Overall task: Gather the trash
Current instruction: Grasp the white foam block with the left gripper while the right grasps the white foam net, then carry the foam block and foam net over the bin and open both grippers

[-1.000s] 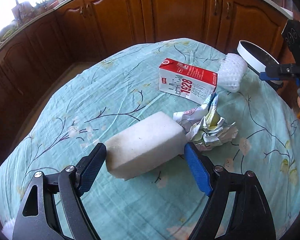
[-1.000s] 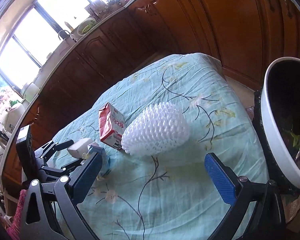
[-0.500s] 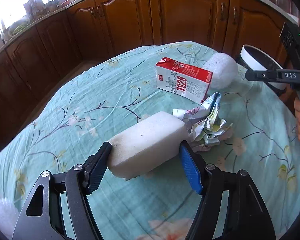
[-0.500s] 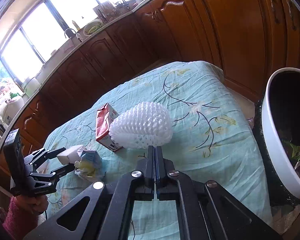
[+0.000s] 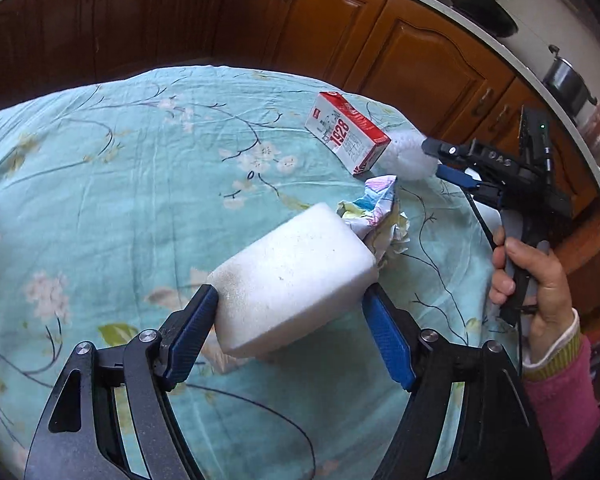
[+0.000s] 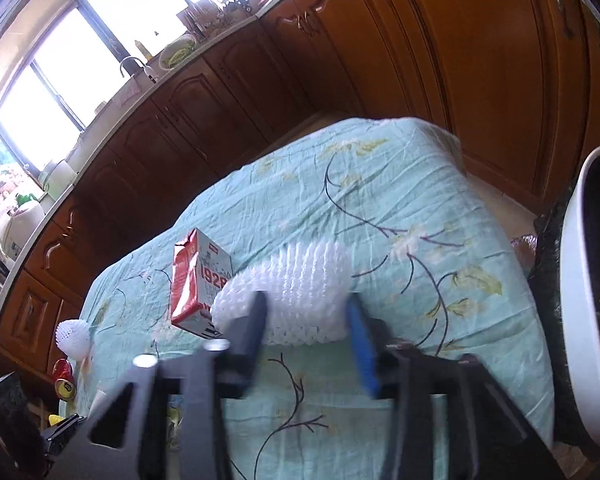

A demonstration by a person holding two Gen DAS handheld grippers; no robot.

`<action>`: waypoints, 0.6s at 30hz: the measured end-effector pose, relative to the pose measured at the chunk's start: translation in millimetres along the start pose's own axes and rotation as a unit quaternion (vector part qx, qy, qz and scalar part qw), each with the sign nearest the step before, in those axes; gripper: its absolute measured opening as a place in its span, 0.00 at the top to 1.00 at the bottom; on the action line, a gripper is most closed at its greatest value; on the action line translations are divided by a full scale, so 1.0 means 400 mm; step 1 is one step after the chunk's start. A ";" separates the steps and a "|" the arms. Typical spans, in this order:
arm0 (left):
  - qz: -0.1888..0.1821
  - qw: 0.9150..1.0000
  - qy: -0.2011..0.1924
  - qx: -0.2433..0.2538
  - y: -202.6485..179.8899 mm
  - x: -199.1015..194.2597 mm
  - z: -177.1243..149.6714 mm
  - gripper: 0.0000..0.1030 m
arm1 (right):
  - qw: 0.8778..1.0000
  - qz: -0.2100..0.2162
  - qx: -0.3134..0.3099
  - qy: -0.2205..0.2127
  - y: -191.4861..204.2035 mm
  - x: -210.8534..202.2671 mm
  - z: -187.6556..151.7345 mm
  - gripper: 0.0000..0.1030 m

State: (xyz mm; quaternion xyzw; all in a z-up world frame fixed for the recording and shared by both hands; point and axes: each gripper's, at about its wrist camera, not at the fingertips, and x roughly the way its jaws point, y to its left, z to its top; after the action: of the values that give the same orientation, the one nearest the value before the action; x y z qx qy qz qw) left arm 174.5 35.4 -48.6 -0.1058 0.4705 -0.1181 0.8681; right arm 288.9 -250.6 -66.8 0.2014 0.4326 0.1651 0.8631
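White foam block [image 5: 296, 280], lifted off the teal floral tablecloth [image 5: 120, 200], sits clamped between the widely spread jaws of the left gripper [image 5: 290, 336]. At two o'clock, the right gripper [image 6: 306, 344], jaws just reopening and narrowly parted, flanks the white foam fruit net [image 6: 296, 292] beside the red-and-white milk carton [image 6: 198, 280]; contact unclear.

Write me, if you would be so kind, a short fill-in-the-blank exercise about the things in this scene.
1. The carton bears the number ____.
2. The person's sleeve is ____ in colour.
3. The foam net lies on the tablecloth right beside the red and white ____.
4. The foam block is ____ in colour.

Missing words: 1928; pink; carton; white.
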 end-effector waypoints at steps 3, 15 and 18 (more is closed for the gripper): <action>0.023 1.000 -0.010 0.018 -0.015 -0.009 -0.011 0.24 | 1.000 0.002 -0.003 -0.020 0.009 -0.033 -0.027 0.88; 0.076 0.986 -0.038 0.142 -0.087 0.011 -0.003 0.54 | 0.996 0.044 0.011 -0.079 0.003 -0.267 -0.153 0.90; 0.061 0.988 -0.053 0.128 -0.087 -0.021 0.003 0.64 | 0.995 0.052 0.014 -0.085 0.001 -0.300 -0.174 0.90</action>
State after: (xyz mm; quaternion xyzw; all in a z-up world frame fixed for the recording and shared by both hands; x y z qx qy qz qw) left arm 167.4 5.0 -31.2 0.0287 0.4101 -0.1188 0.9038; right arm 163.8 -290.9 -22.9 0.2492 0.3491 0.1860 0.8840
